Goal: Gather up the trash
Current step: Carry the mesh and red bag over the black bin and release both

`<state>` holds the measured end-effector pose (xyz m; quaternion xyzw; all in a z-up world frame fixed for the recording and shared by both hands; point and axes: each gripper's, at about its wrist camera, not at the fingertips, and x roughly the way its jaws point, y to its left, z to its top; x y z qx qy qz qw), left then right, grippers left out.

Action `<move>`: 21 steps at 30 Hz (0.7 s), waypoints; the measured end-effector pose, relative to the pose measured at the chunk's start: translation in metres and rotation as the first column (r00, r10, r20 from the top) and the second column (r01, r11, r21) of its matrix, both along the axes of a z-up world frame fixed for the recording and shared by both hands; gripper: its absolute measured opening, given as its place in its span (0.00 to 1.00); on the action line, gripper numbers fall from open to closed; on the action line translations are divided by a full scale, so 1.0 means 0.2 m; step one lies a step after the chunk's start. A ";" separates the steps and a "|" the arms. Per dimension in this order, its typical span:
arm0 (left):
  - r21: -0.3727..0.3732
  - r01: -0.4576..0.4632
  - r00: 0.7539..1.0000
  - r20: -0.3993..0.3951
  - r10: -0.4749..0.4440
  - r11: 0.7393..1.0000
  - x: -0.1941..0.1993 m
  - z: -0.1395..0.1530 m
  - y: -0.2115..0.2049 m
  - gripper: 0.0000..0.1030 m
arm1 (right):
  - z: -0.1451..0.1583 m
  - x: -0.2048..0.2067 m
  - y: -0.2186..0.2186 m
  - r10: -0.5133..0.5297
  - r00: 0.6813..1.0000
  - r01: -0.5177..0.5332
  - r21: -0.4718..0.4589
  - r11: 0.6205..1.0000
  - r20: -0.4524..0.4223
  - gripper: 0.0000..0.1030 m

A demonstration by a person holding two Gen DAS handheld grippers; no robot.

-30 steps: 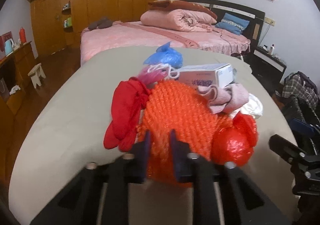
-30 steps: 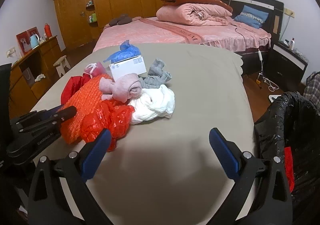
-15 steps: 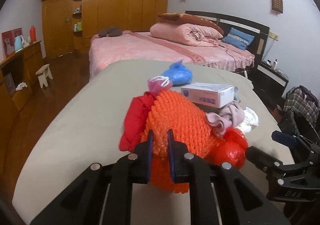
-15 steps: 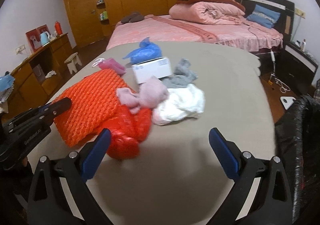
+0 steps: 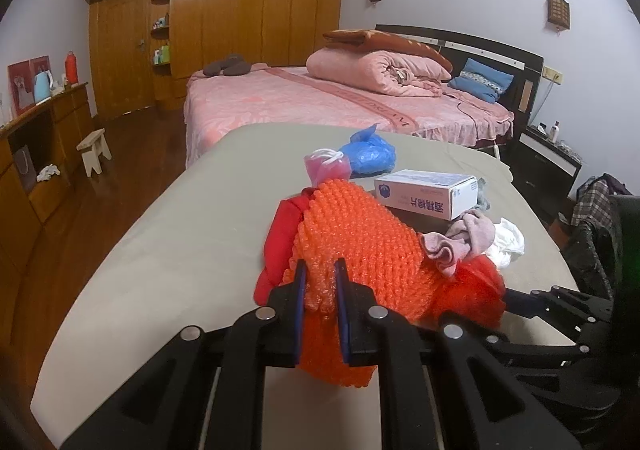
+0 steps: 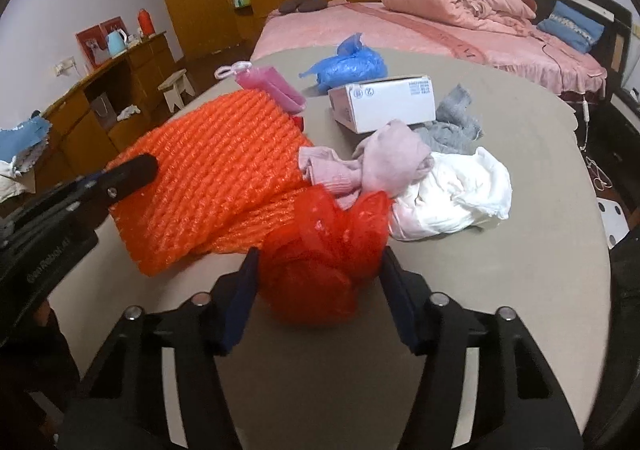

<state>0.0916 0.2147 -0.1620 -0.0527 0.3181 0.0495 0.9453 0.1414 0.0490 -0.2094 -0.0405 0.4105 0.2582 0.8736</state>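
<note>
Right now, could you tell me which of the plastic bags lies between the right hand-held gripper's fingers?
The red plastic bag, crumpled between the closing fingers of the right hand-held gripper; the blue plastic bag lies far back, beyond the white box.

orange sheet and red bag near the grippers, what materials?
Orange sheet: looks like bubble wrap, glossy plastic with rows of raised blisters. Red bag: thin translucent plastic film, shiny and crinkled, though that is judged by look only.

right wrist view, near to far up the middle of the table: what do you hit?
right gripper → red plastic bag → pink sock → white box → blue plastic bag → pink bed
</note>
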 end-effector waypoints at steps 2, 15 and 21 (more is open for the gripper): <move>-0.001 0.002 1.000 0.005 -0.002 1.000 -0.02 0.01 0.00 0.13 | 0.03 -0.02 -0.02 -0.008 1.000 0.008 0.008 1.000 0.007 0.52; 0.008 0.080 0.989 0.124 -0.080 0.997 -0.15 0.26 -0.19 0.13 | 0.34 -0.09 -0.33 -0.107 0.986 0.098 0.079 0.992 0.127 0.52; 0.004 0.136 0.973 0.187 -0.135 0.991 -0.19 0.39 -0.34 0.13 | 0.44 -0.10 -0.50 -0.177 0.970 0.162 0.100 0.982 0.164 0.52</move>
